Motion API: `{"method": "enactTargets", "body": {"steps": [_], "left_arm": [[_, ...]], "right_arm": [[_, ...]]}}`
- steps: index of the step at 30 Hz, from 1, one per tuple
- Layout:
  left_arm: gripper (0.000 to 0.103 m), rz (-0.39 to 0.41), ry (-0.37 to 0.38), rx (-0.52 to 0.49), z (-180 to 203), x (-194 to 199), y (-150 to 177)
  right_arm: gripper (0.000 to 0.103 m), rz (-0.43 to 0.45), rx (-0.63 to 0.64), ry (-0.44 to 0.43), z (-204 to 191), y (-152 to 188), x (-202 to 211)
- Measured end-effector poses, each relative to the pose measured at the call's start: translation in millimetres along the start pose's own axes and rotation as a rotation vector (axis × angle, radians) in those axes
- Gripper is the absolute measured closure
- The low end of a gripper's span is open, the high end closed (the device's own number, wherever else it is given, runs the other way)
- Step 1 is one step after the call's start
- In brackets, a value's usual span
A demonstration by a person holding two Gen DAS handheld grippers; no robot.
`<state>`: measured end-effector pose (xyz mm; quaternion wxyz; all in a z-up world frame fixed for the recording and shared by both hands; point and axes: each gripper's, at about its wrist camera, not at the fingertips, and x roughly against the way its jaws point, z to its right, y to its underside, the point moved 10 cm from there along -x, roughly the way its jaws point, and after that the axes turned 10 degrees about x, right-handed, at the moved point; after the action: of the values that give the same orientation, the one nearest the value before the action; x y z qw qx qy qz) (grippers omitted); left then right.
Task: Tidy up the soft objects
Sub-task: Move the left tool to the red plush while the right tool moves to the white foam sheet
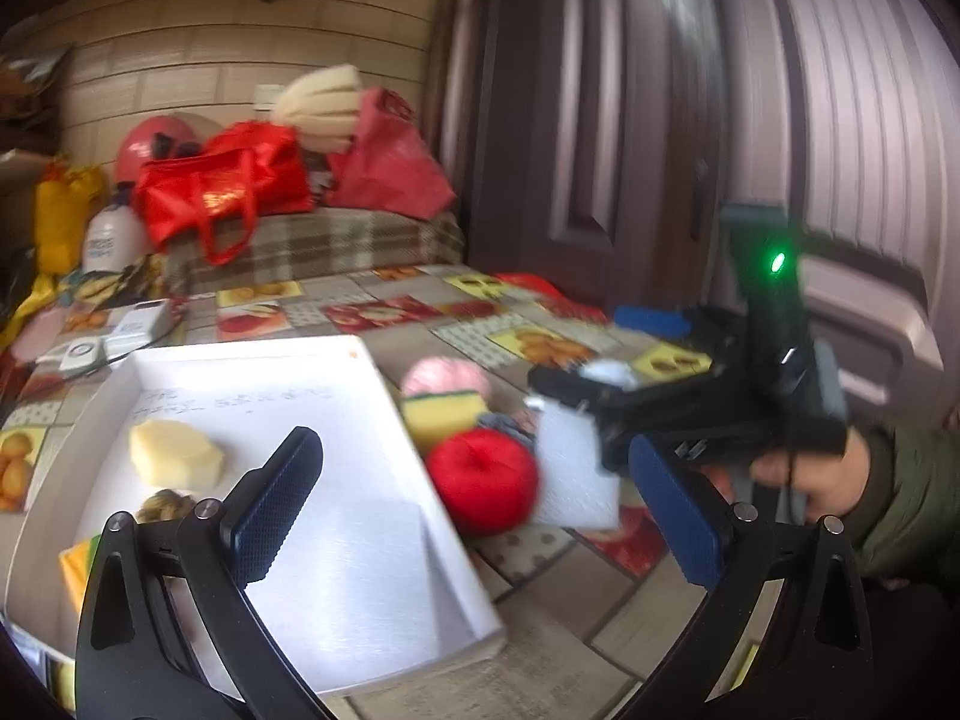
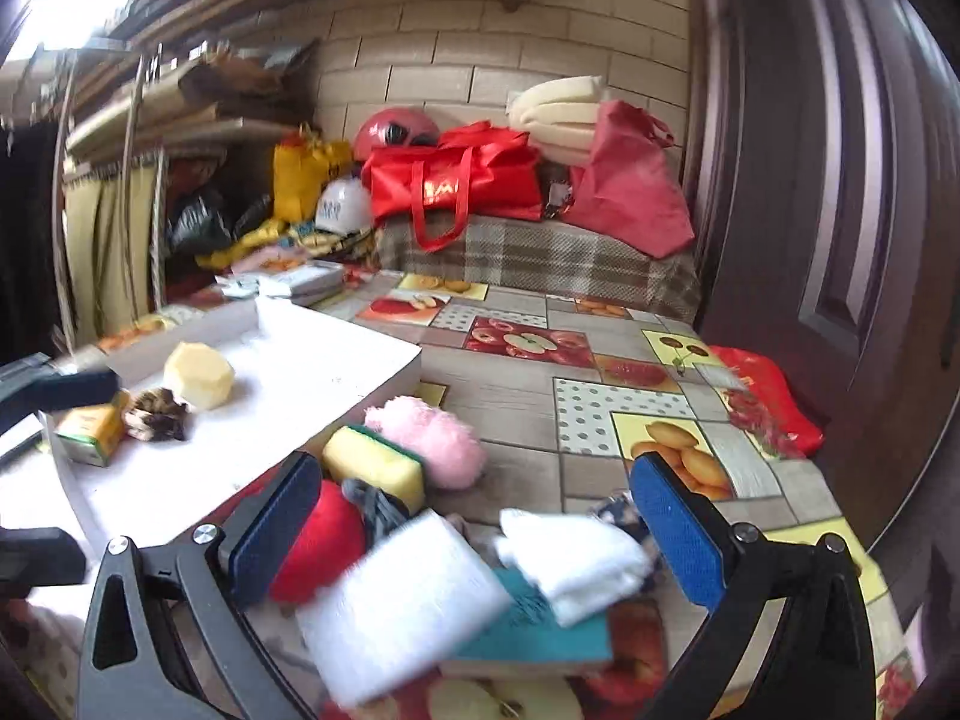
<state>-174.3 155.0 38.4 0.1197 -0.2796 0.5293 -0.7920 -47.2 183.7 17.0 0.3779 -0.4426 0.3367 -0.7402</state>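
Note:
A white tray [image 1: 336, 396] [image 2: 312, 360] holds a pale yellow sponge [image 1: 174, 456] [image 2: 198, 375], a brown tuft [image 2: 156, 414] and a yellow block [image 2: 90, 435]. Beside the tray on the table lie a red ball [image 1: 486, 480] [image 2: 318, 546], a yellow-green sponge [image 1: 441, 411] [image 2: 372, 462], a pink fluffy piece [image 1: 444, 375] [image 2: 432, 432], a white foam pad [image 1: 576, 468] [image 2: 408, 600], a folded white cloth [image 2: 570, 564] and a teal pad [image 2: 540, 636]. My left gripper [image 1: 480, 510] hangs open over the tray's near corner. My right gripper [image 2: 480, 534] is open above the foam pad and cloth, holding nothing.
A hand [image 1: 798, 474] in a green sleeve holds the right gripper. Red bags [image 2: 456, 180], a helmet and a cream cushion sit on a plaid-covered bench at the back. A dark door [image 2: 840, 210] lines the right side. A red plastic bag [image 2: 768, 402] lies by it.

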Motion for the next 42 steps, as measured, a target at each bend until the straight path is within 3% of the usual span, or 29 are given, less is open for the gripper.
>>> {"method": "enactTargets", "body": {"steps": [4,6,11,15,20,23,25,29,34,42], "left_arm": [[0.0,0.049,-0.044,0.117,-30.8,11.9,-7.8],[0.0,0.051,-0.048,0.134,-34.6,12.7,-8.3],[0.0,0.045,-0.043,0.1,-26.5,12.7,-5.5],[0.0,0.043,-0.041,0.096,-25.5,11.1,-5.2],[0.0,0.009,-0.009,0.033,-7.4,6.0,0.2],[0.0,-0.047,0.058,-0.014,21.1,-5.4,8.3],[0.0,-0.106,0.109,-0.039,42.4,-16.7,17.6],[0.0,-0.178,0.079,-0.155,67.4,-34.5,32.5],[0.0,-0.256,0.085,-0.121,66.2,-55.3,37.8],[0.001,-0.347,0.063,-0.065,58.9,-89.6,35.5]], "right_arm": [[0.0,-0.1,0.099,0.038,-23.2,7.1,-37.4],[0.001,-0.153,0.13,0.001,-30.6,14.3,-45.7],[0.002,-0.155,0.217,-0.075,-36.3,29.3,-34.8],[0.002,-0.185,0.174,-0.134,-18.1,47.9,-26.7],[0.002,-0.194,0.231,-0.124,1.3,75.8,6.9],[0.001,-0.079,0.136,-0.099,22.8,60.4,32.0],[0.001,-0.07,0.045,-0.121,33.2,59.1,36.0],[0.001,-0.064,-0.074,-0.122,52.9,62.5,40.5],[0.0,-0.067,-0.218,-0.119,80.2,71.5,38.7],[0.0,-0.061,-0.214,-0.106,79.2,71.0,40.0]]}}
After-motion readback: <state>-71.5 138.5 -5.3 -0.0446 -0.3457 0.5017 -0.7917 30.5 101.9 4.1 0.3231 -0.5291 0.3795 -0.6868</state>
